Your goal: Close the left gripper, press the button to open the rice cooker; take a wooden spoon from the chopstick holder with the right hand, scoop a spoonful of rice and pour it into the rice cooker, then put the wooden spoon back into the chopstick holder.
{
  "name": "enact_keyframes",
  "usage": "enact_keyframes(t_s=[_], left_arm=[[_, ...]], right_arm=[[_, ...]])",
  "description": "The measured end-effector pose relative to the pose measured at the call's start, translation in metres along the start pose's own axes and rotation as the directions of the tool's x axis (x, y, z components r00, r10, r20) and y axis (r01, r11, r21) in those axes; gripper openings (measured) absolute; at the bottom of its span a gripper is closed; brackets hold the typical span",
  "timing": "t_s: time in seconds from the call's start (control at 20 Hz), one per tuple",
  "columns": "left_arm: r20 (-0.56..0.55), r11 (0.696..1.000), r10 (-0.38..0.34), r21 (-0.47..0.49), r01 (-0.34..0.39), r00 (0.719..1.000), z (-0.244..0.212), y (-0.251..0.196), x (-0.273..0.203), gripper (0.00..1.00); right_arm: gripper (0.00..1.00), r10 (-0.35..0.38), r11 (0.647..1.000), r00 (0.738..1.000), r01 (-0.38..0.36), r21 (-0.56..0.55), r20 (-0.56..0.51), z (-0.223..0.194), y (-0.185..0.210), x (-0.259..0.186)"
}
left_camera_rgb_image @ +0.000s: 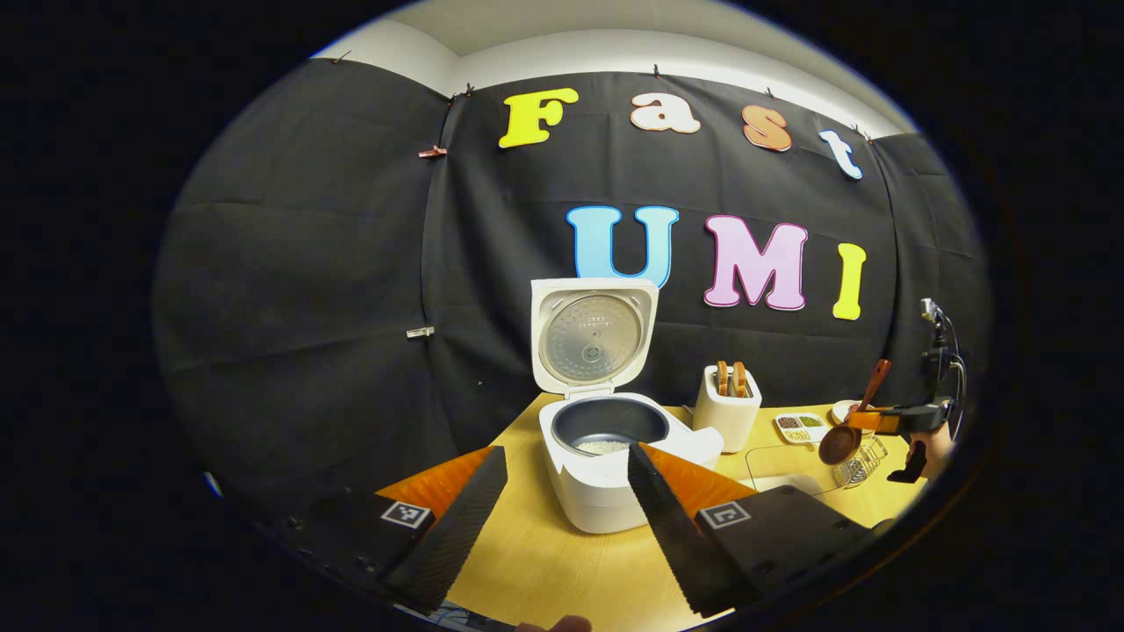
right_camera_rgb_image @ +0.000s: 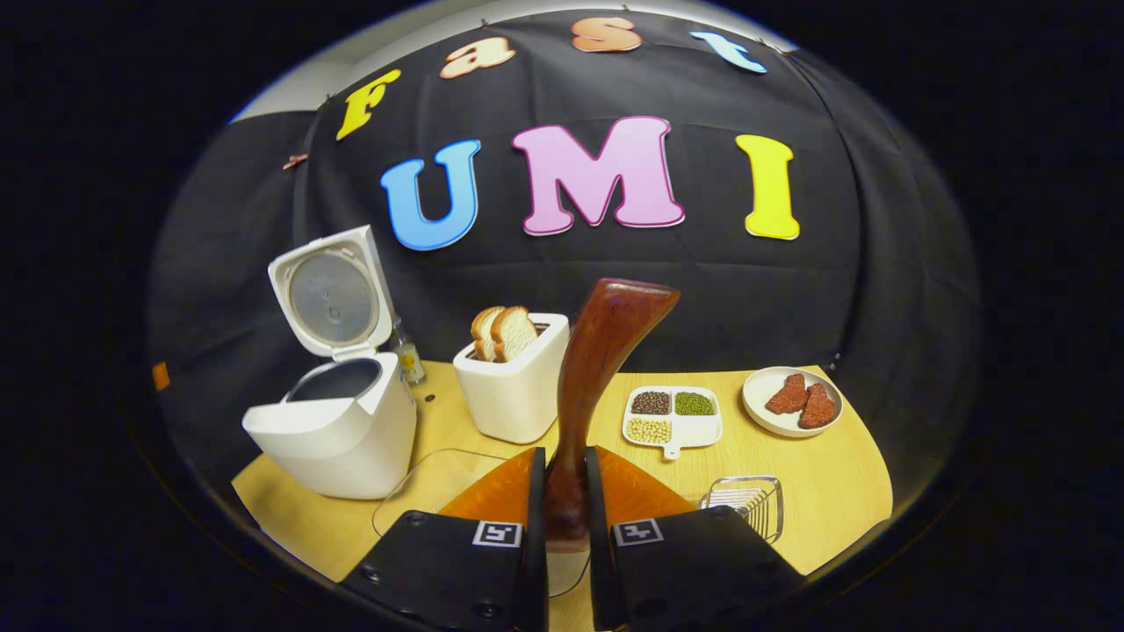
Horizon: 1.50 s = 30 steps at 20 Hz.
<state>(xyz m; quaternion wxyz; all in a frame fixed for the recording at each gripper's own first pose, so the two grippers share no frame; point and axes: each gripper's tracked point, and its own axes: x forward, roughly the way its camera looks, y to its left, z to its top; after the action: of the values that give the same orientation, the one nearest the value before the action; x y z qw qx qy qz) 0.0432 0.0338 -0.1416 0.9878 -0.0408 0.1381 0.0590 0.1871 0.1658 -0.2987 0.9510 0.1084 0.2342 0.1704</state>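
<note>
Left claw (left_camera_rgb_image: 566,487): fingers spread apart and holding nothing, poised above the wooden bench (left_camera_rgb_image: 562,562), with the white rice cooker (left_camera_rgb_image: 615,465) directly ahead between its fingertips. The cooker's lid (left_camera_rgb_image: 594,338) stands upright and open; a thin layer of rice (left_camera_rgb_image: 603,446) lies on the bottom of the dark inner pot. Faint print on the lid's metal inner plate is too small to read. Right claw (right_camera_rgb_image: 562,491): fingers brought together and clamped on the handle of the wooden spoon (right_camera_rgb_image: 597,377), which rises between them and curves up toward its broad end. In the left gripper view the right claw (left_camera_rgb_image: 865,421) appears far to the right of the left claw, carrying the spoon with its bowl (left_camera_rgb_image: 840,444) hanging low and its handle slanting upward, above a small wire basket (left_camera_rgb_image: 859,465). Ahead and to the left of the right claw sits the open cooker; just left of the spoon handle stands a white toaster (right_camera_rgb_image: 514,386) holding two slices of bread (right_camera_rgb_image: 502,332). Ahead and slightly right — a divided white dish (right_camera_rgb_image: 672,417) of dark, green and pale beans; farther right — a round plate (right_camera_rgb_image: 792,401) bearing two reddish pieces. A clear glass tray (right_camera_rgb_image: 430,491) lies close to the claw's left, the wire basket close to its right. Each claw carries square black-and-white fiducial markers (right_camera_rgb_image: 498,533); no brand name is legible anywhere.
</note>
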Motion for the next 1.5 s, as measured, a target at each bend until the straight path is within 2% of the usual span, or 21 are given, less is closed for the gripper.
enact_keyframes(t_s=[0.25, 0.3, 0.35, 0.4, 0.55, 0.65, 0.75, 0.85, 0.95, 1.05, 1.1, 1.3, 1.35, 1.4, 1.5], left_arm=[[-0.01, 1.0, -0.002, 0.013, 0.002, 1.0, -0.005, 0.001, -0.003, 0.95], [-0.014, 1.0, -0.004, 0.014, 0.005, 1.0, -0.005, 0.001, -0.002, 0.95], [-0.017, 1.0, -0.005, 0.016, 0.005, 1.0, -0.007, 0.002, -0.002, 0.95], [-0.017, 1.0, -0.005, 0.018, 0.006, 1.0, -0.006, 0.002, -0.002, 0.96], [-0.017, 1.0, -0.002, 0.025, 0.003, 1.0, -0.006, 0.008, -0.002, 0.95], [-0.019, 1.0, 0.001, 0.019, 0.0, 1.0, -0.007, 0.012, 0.001, 0.95], [-0.022, 1.0, 0.003, 0.008, -0.003, 1.0, -0.008, 0.016, 0.003, 0.95], [-0.024, 1.0, 0.006, -0.003, -0.006, 1.0, -0.009, 0.018, 0.004, 0.96], [-0.026, 1.0, 0.005, -0.01, -0.006, 1.0, -0.011, 0.02, 0.006, 0.96], [-0.03, 1.0, 0.004, -0.01, -0.004, 1.0, -0.012, 0.022, 0.006, 0.95], [-0.029, 1.0, 0.003, -0.008, -0.003, 1.0, -0.012, 0.022, 0.007, 0.95], [-0.017, 1.0, -0.011, -0.008, 0.011, 1.0, -0.006, 0.019, 0.008, 0.95], [-0.014, 1.0, -0.016, -0.01, 0.016, 1.0, -0.006, 0.017, 0.008, 0.95], [-0.011, 1.0, -0.021, -0.013, 0.021, 1.0, -0.005, 0.016, 0.008, 0.95], [-0.003, 0.999, -0.032, -0.019, 0.032, 0.999, -0.002, 0.013, 0.01, 0.95]], right_arm=[[0.23, -0.064, 0.973, 0.996, 0.047, -0.227, -0.067, -0.037, 0.013, 0.024], [0.23, -0.068, 0.964, 0.995, 0.045, -0.261, -0.078, -0.044, 0.019, 0.028], [0.19, -0.07, 0.959, 0.993, 0.042, -0.281, -0.094, -0.053, 0.022, 0.031], [0.23, -0.067, 0.96, 0.991, 0.032, -0.279, -0.119, -0.064, 0.027, 0.033], [0.23, -0.045, 0.981, 0.991, 0.019, -0.192, -0.129, -0.071, 0.047, 0.035], [0.23, -0.009, 0.999, 0.989, 0.001, -0.054, -0.149, -0.075, 0.065, 0.037], [0.24, 0.024, 0.989, 0.987, 0.0, 0.146, -0.157, -0.079, 0.071, 0.045], [0.23, 0.057, 0.929, 0.986, 0.006, 0.37, -0.159, -0.084, 0.074, 0.052], [0.23, 0.09, 0.839, 0.984, 0.007, 0.544, -0.152, -0.086, 0.072, 0.056], [0.23, 0.113, 0.755, 0.985, -0.002, 0.656, -0.127, -0.082, 0.069, 0.055], [0.23, 0.109, 0.724, 0.989, -0.01, 0.689, -0.1, -0.076, 0.064, 0.052], [0.23, 0.085, 0.667, 0.995, -0.021, 0.745, -0.048, -0.058, 0.041, 0.032], [0.19, 0.088, 0.653, 0.996, -0.034, 0.757, -0.031, -0.052, 0.037, 0.025], [0.23, 0.092, 0.636, 0.996, -0.053, 0.77, -0.008, -0.044, 0.033, 0.018], [0.23, 0.083, 0.605, 0.996, -0.066, 0.794, 0.019, -0.03, 0.023, 0.006]])
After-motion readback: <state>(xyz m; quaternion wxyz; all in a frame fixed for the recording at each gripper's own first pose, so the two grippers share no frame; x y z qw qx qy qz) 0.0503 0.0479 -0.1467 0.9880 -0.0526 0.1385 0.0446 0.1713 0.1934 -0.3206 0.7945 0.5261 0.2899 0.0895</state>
